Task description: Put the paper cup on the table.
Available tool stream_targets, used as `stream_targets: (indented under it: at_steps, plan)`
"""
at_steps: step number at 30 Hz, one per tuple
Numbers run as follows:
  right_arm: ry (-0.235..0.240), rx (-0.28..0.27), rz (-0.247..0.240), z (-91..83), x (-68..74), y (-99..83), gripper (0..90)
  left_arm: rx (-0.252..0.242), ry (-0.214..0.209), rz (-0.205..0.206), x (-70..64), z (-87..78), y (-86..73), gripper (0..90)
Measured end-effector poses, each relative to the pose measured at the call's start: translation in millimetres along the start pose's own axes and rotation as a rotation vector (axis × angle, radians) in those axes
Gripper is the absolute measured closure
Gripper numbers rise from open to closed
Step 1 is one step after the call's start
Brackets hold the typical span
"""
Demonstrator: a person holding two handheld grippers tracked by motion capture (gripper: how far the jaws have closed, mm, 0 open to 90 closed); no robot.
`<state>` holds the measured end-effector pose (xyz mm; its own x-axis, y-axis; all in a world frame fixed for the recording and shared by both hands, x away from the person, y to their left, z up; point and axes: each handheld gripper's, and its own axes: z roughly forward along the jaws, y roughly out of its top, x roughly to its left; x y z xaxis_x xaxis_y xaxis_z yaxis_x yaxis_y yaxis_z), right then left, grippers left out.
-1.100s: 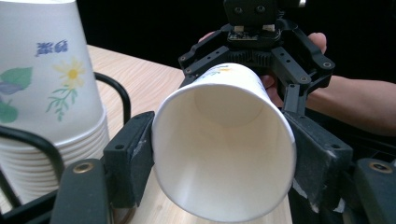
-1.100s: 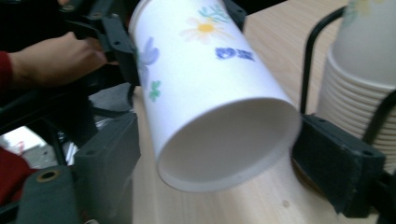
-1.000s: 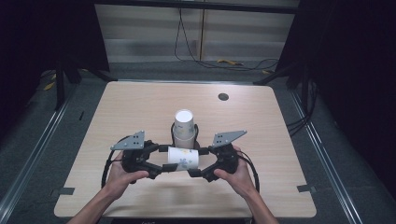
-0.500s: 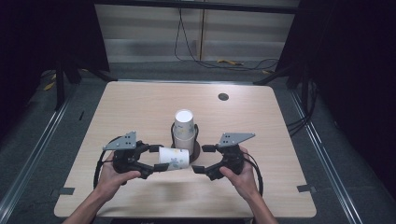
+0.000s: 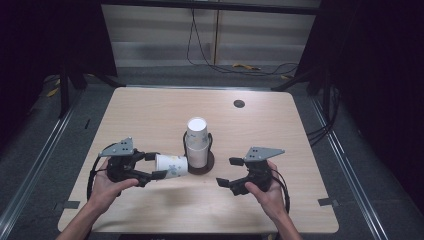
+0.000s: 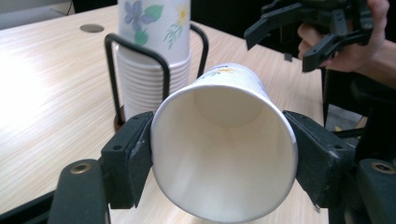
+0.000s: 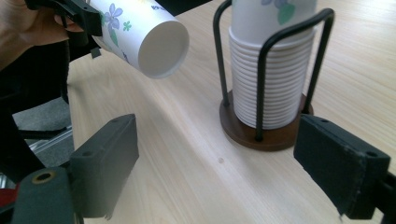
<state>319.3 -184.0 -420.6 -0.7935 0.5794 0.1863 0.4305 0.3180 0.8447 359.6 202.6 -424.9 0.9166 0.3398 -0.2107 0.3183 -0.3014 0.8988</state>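
A white paper cup with a flower print lies sideways above the table, and my left gripper is shut on it near its rim. In the left gripper view the cup's open mouth faces the camera between the two jaws. A stack of the same cups stands upside down in a black wire holder on a round brown base at the table's middle. My right gripper stands open to the right of the holder, nothing between its jaws. The held cup and the stack both show in the right gripper view.
The pale wooden table has a small round dark grommet at the back right. Cables lie on the floor beyond the far edge. Dark frames stand at both sides.
The right gripper has let go of the cup and drawn away to the right, jaws open. The left gripper has carried the cup left and toward the front.
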Motion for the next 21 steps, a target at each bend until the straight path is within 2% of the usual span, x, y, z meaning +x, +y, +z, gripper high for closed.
stream_targets:
  at_steps: [6, 13, 21]
  plan:
    - [-0.031, -0.027, 0.029, -3.9, -4.9, -4.2, 13.7, 0.012, 0.024, -0.019, 7.6, -9.0, 0.3, 28.5]
    - [-0.029, -0.025, 0.033, -3.1, -5.1, -5.2, 13.7, 0.037, 0.057, -0.04, 17.1, -18.4, -2.0, 28.3]
    - [-0.032, -0.019, 0.035, -3.0, -5.6, -5.7, 14.1, 0.102, 0.105, -0.047, 26.2, -23.7, -0.3, 28.0]
